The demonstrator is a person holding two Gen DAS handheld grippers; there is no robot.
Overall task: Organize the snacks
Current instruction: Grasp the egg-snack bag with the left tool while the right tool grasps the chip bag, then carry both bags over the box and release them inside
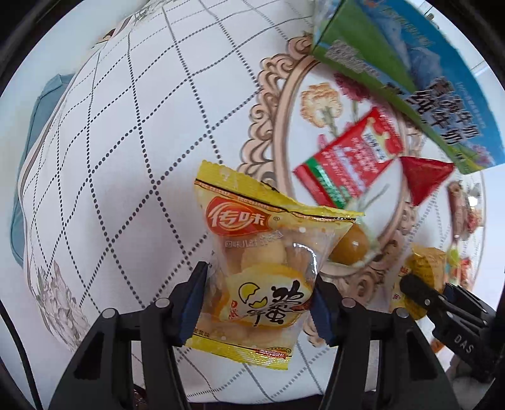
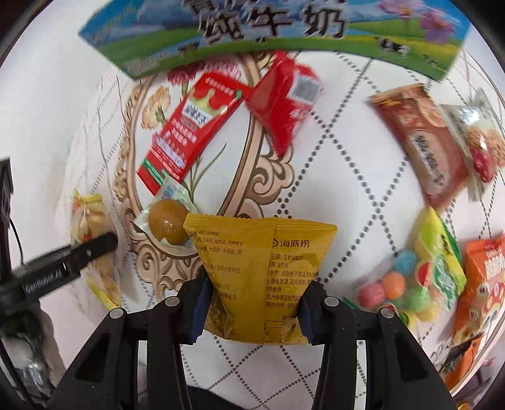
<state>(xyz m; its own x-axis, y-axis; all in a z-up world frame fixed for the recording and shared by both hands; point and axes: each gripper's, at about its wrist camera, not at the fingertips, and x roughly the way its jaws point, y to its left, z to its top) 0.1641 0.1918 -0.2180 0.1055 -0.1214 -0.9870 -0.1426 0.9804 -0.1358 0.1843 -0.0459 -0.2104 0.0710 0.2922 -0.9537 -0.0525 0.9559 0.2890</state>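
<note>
My left gripper (image 1: 257, 295) is shut on a yellow egg-snack packet (image 1: 252, 258) and holds it above the white tablecloth (image 1: 126, 157). My right gripper (image 2: 252, 304) is shut on a dark-yellow pouch (image 2: 255, 271); in the left wrist view it shows at the right (image 1: 424, 293). In the right wrist view the left gripper (image 2: 98, 244) with its packet (image 2: 94, 252) is at the left. On the cloth lie a red carton (image 2: 189, 129), a red packet (image 2: 281, 97), a wrapped brown egg (image 2: 167, 222) and the milk box (image 2: 271, 28).
In the right wrist view, right of the pouch lie a brown cookie packet (image 2: 423, 142), a clear nut-and-date packet (image 2: 479, 148), a bag of coloured candy balls (image 2: 423, 271) and an orange bag (image 2: 479, 302). A blue cushion (image 1: 31, 151) lies beyond the table's left edge.
</note>
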